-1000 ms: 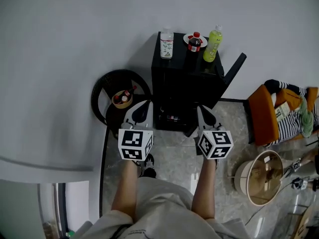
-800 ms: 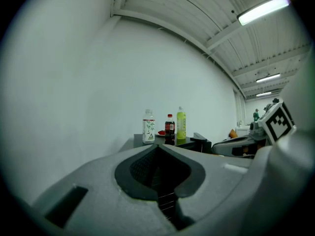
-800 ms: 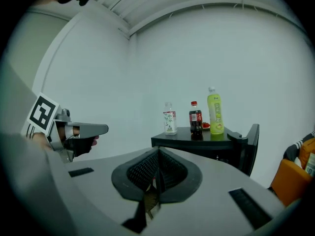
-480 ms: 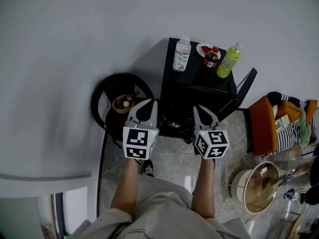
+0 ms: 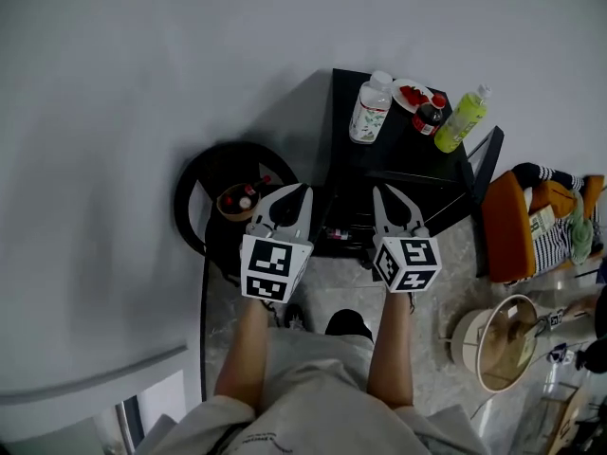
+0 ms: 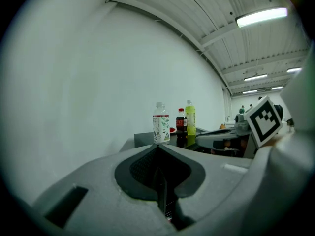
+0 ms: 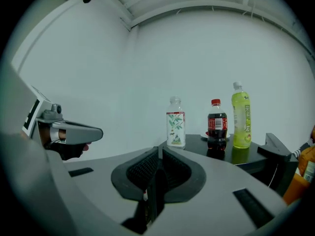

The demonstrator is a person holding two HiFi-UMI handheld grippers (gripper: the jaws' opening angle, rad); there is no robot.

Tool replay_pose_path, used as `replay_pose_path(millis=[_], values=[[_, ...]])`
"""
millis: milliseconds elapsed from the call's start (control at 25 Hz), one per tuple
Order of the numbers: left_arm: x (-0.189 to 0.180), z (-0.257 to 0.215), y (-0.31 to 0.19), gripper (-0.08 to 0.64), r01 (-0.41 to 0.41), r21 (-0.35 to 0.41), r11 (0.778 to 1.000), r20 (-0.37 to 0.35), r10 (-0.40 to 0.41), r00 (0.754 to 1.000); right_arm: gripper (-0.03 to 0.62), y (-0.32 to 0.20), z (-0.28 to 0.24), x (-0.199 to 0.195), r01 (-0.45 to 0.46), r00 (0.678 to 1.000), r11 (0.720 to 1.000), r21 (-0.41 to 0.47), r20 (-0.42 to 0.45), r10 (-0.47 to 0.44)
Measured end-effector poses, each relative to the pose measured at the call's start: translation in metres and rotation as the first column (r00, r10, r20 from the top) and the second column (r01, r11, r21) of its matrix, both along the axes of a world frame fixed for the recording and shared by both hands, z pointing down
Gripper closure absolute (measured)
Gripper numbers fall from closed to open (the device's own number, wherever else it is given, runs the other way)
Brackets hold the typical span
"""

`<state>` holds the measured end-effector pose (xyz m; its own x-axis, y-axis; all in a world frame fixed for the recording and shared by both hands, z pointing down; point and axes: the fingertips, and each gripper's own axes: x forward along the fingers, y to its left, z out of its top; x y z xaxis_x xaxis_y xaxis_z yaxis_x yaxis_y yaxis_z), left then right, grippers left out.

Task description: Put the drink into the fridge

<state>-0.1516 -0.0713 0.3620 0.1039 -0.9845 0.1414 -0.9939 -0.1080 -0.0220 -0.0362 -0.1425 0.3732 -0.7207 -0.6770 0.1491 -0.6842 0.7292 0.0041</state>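
- Stepping closer: the black fridge (image 5: 398, 173) is nearer the claws than a moment ago, so a grab can come soon.
- The left gripper (image 5: 300, 190) and right gripper (image 5: 378, 191) are both squeezed tight with nothing inside.
- The drinks stand on the fridge top: clear bottle (image 5: 370, 109), cola (image 5: 429, 118) and green bottle (image 5: 462, 121).
- The fridge door (image 5: 486, 173) sticks out on the right and a round black stand (image 5: 204, 192) crowds the left, so the way in is between them.

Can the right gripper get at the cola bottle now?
Likely yes: nothing stands before the cola bottle, with gaps to the clear bottle and green bottle; the right gripper has shut jaws, though.
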Motion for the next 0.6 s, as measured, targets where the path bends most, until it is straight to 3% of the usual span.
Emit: replay_pose_path(millis=[280,480,600], values=[[-0.007,0.016,-0.007,0.551,-0.032,-0.011,0.999,-0.057,0.031,0.998,0.584,-0.009,0.013,-0.024,-0.026,0.997,0.999,-0.018,-0.076,0.025],[-0.017,0.027,-0.015,0.551,-0.02,-0.041,0.999,-0.034,0.019,0.999,0.583,-0.026,0.009,-0.032,-0.055,0.997,0.998,0.004,-0.056,0.055],[-0.028,0.021,-0.032,0.551,-0.005,-0.037,0.999,-0.026,0.004,1.0,0.479,-0.047,0.0,-0.038,-0.067,0.997,0.998,0.005,-0.026,0.067]])
